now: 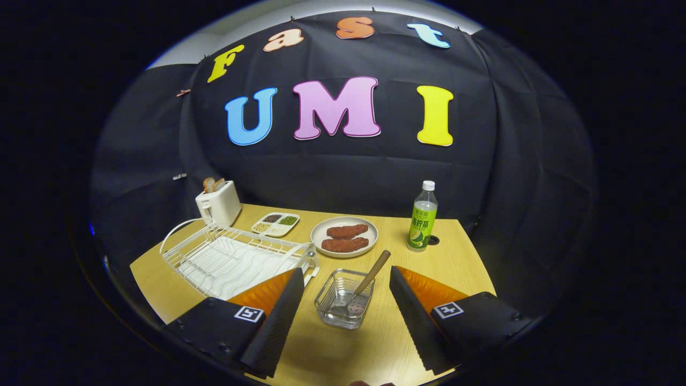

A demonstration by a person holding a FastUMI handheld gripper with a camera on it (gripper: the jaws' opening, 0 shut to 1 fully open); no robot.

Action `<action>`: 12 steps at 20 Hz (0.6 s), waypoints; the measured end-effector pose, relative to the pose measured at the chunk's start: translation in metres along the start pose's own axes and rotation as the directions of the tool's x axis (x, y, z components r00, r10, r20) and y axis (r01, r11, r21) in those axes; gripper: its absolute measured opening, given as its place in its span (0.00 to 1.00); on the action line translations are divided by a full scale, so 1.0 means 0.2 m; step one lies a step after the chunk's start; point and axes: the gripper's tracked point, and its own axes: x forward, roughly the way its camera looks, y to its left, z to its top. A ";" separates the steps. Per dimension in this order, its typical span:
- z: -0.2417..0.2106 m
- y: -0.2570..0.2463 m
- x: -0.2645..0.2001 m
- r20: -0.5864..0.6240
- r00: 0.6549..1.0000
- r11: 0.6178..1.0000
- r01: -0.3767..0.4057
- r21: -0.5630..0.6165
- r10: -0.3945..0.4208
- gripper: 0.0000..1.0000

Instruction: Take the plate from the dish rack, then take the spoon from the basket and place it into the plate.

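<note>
The gripper (347,311) hovers level over the table's (429,268) near edge, fingers spread wide and empty. Between them stands the basket (343,305) holding the spoon (367,284). The rack (236,260) lies left; a plate (344,236) sits beyond, mid-table.

Showing pale wood grain with a matt finish across the table (429,257). Gleaming as white-coated wire, thin and smooth, in the dish rack (236,257) at lower left. Looking like clear glass or clear plastic, glossy at the rims, in the small basket (343,305) sitting between the wide-spread fingers of the gripper (347,316). Leaning inside it, a spoon (364,287) pairing a wooden handle with a dull metal bowl. Appearing smooth and glazed in the plate (321,236). Shining as glossy white plastic in the toaster (218,205); translucent plastic in the bottle (422,217). Hanging as matt, creased cloth in the wall (514,161).
</note>
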 end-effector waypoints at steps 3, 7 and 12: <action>-0.01 -0.10 0.18 0.001 0.998 0.998 0.061 0.029 -0.061 0.98; -0.10 -0.17 0.39 -0.041 0.996 0.995 0.087 0.054 -0.085 0.98; -0.28 -0.21 0.58 -0.138 0.988 0.984 0.088 0.156 -0.067 0.98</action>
